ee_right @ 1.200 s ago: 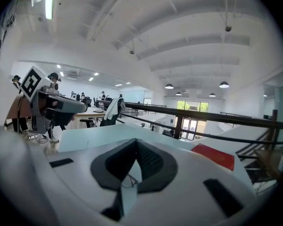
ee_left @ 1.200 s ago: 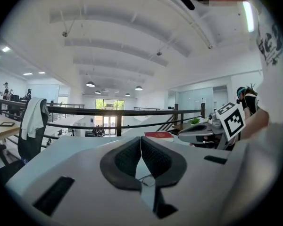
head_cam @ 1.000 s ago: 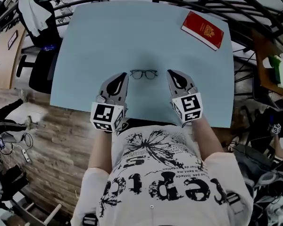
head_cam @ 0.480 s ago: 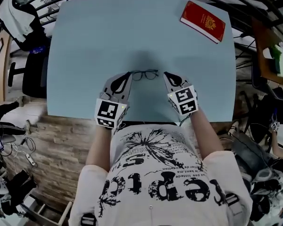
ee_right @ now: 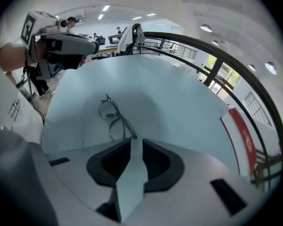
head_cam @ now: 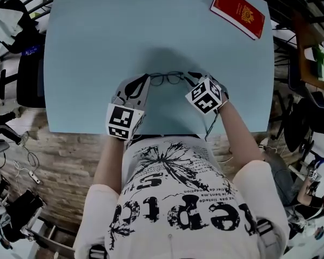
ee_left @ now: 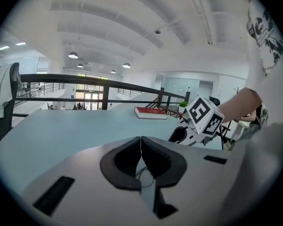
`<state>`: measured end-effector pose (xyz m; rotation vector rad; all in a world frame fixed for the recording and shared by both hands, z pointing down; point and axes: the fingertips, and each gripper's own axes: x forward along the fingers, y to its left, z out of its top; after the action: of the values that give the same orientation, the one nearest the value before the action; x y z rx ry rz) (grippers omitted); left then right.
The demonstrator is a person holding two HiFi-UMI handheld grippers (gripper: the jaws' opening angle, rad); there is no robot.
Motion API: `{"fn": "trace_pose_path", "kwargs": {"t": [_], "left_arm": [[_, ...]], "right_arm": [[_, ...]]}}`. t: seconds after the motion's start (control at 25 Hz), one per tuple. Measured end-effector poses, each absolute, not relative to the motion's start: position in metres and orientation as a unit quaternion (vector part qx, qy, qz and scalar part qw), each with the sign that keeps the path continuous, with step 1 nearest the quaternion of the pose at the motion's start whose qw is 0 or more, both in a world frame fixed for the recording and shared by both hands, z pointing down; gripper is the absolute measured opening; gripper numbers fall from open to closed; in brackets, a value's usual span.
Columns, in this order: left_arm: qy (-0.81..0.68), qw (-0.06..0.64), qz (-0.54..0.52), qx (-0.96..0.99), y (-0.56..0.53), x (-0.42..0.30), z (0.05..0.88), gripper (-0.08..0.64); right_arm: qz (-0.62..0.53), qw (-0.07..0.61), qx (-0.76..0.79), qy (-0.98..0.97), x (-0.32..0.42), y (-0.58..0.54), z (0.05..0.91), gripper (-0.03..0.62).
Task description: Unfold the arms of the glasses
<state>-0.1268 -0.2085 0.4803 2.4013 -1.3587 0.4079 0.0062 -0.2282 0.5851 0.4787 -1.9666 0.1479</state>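
**A:** Where are the glasses, and what are the grippers doing?

**B:** The glasses [head_cam: 166, 79], a thin dark wire frame with round lenses, lie flat on a pale blue table [head_cam: 97, 47]. The left gripper [head_cam: 146, 78] is at the glasses' left end, with its jaws pressed together at the tips. I see nothing pinched in them. The right gripper [head_cam: 192, 75] is at the glasses' right end, tilted steeply down. Its jaws have just been opening and stand apart, with bare table between them and the frame's end just beyond the tips. A red book [head_cam: 237, 5] lies well beyond the glasses, to their right.

**A:** How would they handle?

**B:** Probably very light, and apt to skate on the smooth top. The wire would bend easily and the lenses would smudge. I would steady the front at a rim corner beside a hinge, then draw an arm out gently by its free tip.

**A:** Do the views differ?

**B:** The head view shows both grippers flanking the glasses, but the frame is tiny. The right gripper view shows both lenses close up. The arms seem folded behind the front, though I am unsure. The left gripper view shows only a loop of wire behind its closed tips.
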Motion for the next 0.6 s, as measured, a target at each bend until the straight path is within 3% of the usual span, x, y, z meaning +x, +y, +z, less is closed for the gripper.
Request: {"fn": "trace_pose_path", "kwargs": {"t": [0.2, 0.6], "left_arm": [[-0.476, 0.188, 0.148, 0.846, -0.213, -0.131, 0.49, 0.02], [-0.47, 0.213, 0.168, 0.84, -0.216, -0.137, 0.51, 0.02]], "right_arm": [[-0.002, 0.581, 0.129, -0.803, 0.005, -0.232, 0.601, 0.087], [-0.029, 0.617, 0.019, -0.786, -0.007, -0.228, 0.617, 0.071]]}}
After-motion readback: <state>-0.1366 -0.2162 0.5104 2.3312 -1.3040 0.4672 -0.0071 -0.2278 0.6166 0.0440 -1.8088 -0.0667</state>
